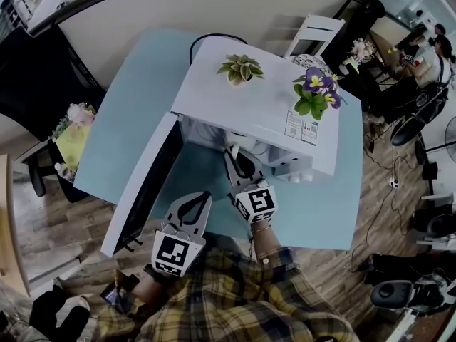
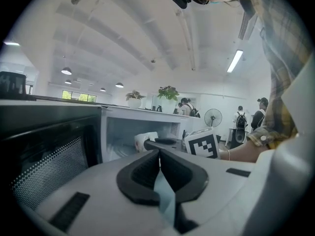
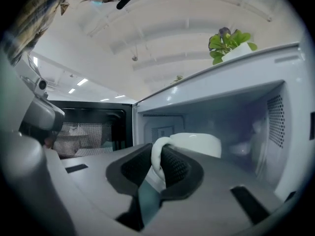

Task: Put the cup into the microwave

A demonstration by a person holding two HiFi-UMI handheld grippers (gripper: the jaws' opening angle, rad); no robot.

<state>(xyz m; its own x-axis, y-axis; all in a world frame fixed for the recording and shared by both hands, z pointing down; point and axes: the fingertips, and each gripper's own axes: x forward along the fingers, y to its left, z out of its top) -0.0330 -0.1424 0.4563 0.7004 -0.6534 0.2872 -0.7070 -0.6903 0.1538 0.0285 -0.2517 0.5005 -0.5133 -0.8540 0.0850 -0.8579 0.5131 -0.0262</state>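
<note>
The white cup (image 3: 197,142) hangs by its handle between the clamped jaws of the right gripper (image 3: 160,156), at the mouth of the open microwave (image 3: 275,127). Setting it down and letting go appear to be what is left. The left gripper (image 2: 158,157), jaws together and empty, hovers near the door (image 1: 142,191).

**Pale blue surface bore a white microwave**

The pale blue surface (image 1: 121,120) stood on a wood-plank floor (image 1: 50,223). Directly on it sat a white microwave (image 1: 249,112), placed toward the right side. Its door (image 1: 142,191) was swung open to the left, and the door's outer end showed past the surface's near edge. A black cable (image 1: 206,37) looped over the surface just behind the microwave. The microwave's flat top carried two potted plants, a green one (image 1: 241,68) and a purple-flowered one (image 1: 315,91).
</note>
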